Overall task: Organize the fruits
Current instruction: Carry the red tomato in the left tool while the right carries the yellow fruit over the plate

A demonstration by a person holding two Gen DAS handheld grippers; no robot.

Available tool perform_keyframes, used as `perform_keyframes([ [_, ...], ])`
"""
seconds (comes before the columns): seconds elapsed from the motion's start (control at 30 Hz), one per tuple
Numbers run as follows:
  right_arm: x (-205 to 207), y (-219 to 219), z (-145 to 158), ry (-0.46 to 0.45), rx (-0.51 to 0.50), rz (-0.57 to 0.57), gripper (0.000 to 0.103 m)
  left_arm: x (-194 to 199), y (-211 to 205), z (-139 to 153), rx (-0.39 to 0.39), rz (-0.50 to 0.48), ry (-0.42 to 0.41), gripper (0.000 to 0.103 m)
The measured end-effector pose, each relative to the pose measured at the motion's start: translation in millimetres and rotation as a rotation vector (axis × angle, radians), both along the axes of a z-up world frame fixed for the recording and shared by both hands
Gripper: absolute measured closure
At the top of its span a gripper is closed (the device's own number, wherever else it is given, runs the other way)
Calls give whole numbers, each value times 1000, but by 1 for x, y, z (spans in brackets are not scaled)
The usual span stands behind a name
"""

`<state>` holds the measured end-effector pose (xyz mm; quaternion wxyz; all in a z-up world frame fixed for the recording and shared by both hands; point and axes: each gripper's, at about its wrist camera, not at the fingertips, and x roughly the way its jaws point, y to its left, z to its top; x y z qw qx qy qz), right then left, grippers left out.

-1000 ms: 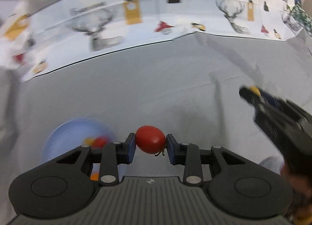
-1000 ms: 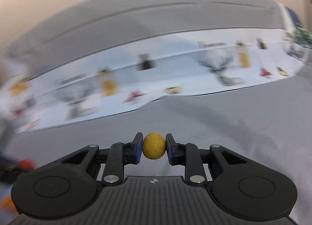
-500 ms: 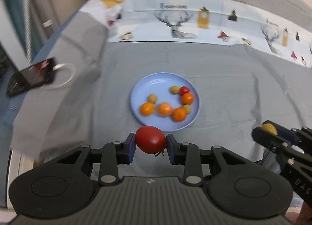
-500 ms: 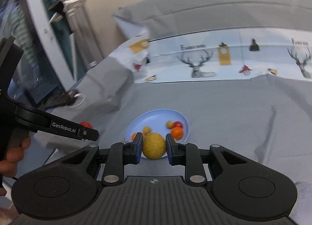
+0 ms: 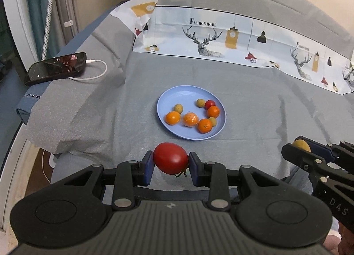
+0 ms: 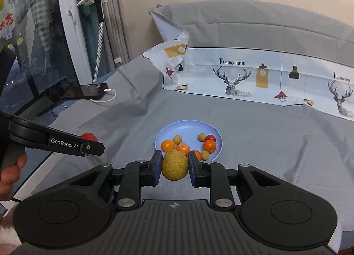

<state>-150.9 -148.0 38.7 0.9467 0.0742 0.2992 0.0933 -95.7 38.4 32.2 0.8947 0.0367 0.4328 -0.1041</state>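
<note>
My left gripper is shut on a red tomato, held above the grey sheet just in front of the blue plate. My right gripper is shut on a round yellow fruit, held in front of the same plate. The plate holds several small oranges, yellow-green fruits and one small red fruit. In the left wrist view the right gripper shows at the right with the yellow fruit. In the right wrist view the left gripper shows at the left with the tomato.
The plate lies on a bed with a grey sheet. A patterned white cloth lies along the back. A phone on a white cable lies at the left edge. A window and curtain stand at the far left.
Both views have swung left and down from the patterned cloth to face the plate, then steadied closer to it. Each gripper has kept its fruit.
</note>
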Motion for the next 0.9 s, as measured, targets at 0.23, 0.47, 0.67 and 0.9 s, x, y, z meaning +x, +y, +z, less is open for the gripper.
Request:
perform_keyframes([
  [0.23, -2, 7, 4, -15, -31, 7, 77, -1, 4, 0, -18, 5, -6, 66],
  [0.47, -1, 7, 3, -8, -34, 7, 77, 2, 4, -3, -19, 3, 7, 66],
  [0.67, 3, 7, -1, 10, -30, 5, 77, 5, 2, -7, -17, 1, 22, 66],
  [0.9, 11, 8, -6, 36, -30, 10, 77, 16, 5, -13, -23, 11, 46, 66],
])
